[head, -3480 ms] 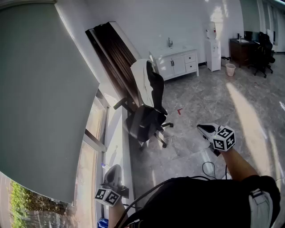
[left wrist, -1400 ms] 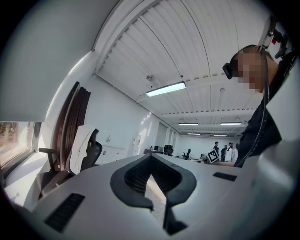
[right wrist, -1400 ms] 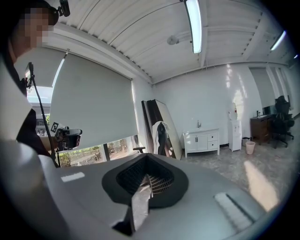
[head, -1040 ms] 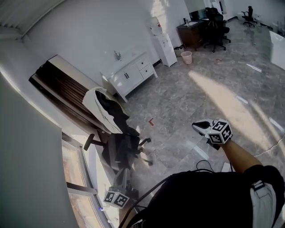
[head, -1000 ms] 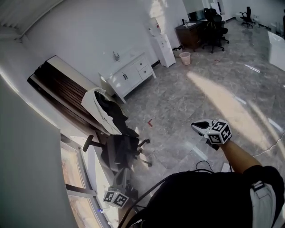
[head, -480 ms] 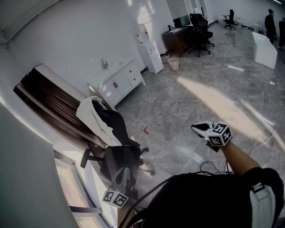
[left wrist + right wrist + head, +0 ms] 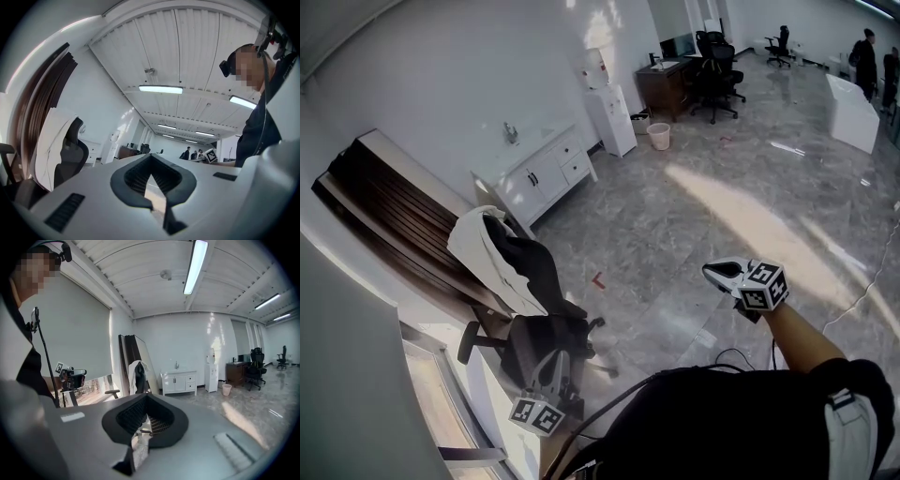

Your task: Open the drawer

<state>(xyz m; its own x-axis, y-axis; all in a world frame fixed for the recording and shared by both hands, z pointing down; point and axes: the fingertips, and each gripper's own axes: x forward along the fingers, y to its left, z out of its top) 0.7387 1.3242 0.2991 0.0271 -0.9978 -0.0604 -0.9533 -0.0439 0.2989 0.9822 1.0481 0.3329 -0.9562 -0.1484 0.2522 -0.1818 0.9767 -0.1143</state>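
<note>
Head view: puts the white cabinet [image 7: 539, 171] at the far edge of the floor [image 7: 694, 216], against the wall, with its drawers [image 7: 575, 161] stacked at the right end, all flush as far as can be told at this range, none pulled out. Holds the left hand-held gripper [image 7: 551, 370] low beside an office chair [image 7: 520, 291] draped in white cloth, jaws together on nothing. Carries the right hand-held gripper [image 7: 724, 272] out over bare floor, jaws likewise closed and empty in the right gripper view. Leaves both well apart from the cabinet. Judging by that, nothing of the task done: the walk across the floor, a grip on a drawer and the pull all left to do.
</note>
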